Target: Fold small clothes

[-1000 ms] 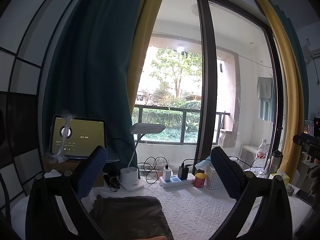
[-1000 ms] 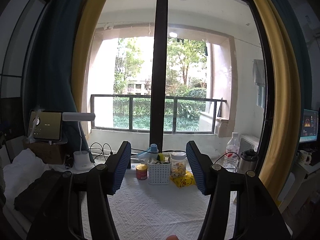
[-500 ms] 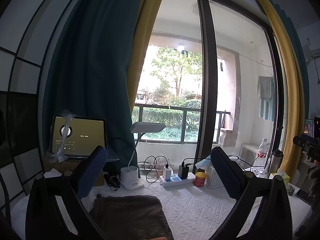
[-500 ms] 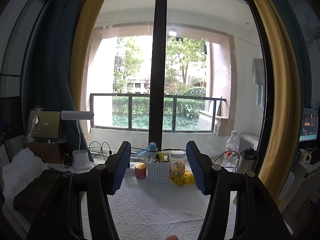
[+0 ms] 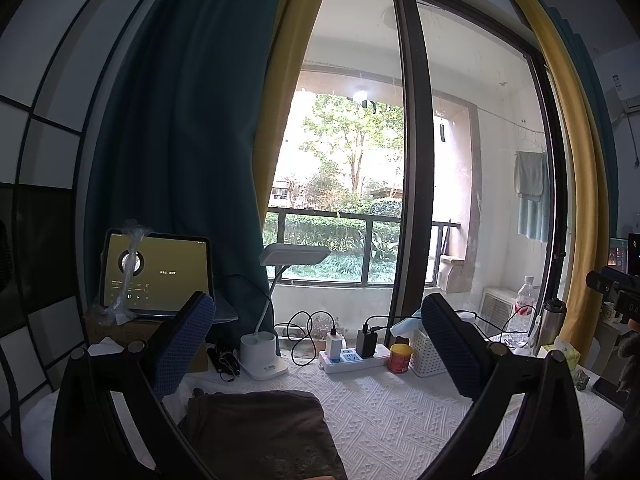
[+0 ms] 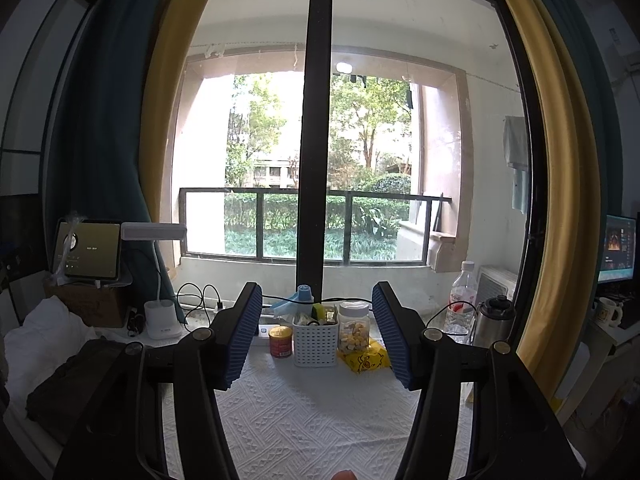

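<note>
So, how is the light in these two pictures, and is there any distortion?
Left wrist view: strong backlight from the window blows out the sky, leaving the dark garment dim; the fisheye bends the window frame. Right wrist view: the same backlight and curved yellow curtains; the white tablecloth stays readable, and the picture is sharp.

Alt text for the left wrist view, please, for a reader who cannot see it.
The left tongs stand open and empty, pointing level over a white textured tablecloth with a dark folded garment lying just below them. Behind sit a desk lamp, a power strip and a large window.
</note>
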`<state>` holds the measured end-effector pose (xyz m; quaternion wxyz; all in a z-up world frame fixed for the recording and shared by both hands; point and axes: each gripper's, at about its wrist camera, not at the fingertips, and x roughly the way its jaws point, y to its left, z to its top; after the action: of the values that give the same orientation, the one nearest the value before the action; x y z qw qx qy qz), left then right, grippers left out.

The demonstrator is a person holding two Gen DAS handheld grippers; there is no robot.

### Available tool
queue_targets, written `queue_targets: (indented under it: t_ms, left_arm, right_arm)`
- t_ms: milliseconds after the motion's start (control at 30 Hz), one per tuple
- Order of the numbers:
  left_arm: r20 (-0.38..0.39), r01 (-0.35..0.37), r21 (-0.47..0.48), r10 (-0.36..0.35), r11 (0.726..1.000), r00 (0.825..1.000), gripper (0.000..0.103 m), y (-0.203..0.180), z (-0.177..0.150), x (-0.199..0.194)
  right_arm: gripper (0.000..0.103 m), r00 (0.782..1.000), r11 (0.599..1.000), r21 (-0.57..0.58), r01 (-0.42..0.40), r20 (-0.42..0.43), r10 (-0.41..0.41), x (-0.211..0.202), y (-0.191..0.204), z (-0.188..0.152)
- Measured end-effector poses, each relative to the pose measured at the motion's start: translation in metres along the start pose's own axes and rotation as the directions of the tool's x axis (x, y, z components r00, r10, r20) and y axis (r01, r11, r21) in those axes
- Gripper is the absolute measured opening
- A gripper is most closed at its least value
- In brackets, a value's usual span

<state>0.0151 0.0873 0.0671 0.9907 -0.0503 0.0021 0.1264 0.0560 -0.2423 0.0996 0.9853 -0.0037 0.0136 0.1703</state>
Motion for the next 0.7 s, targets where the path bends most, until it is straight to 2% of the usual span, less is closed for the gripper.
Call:
queue_targets:
  t_ms: [700]
  left_arm:
    - [-0.011,0.001,0.000,-0.001,1.000,1.000,0.102,-0.0020,-0.0029,0.0018]
  right_arm:
    - [0.061,1.000,1.000,-0.001,-0.002,-0.008,0.002,0.0020,-0.0035,-0.0028]
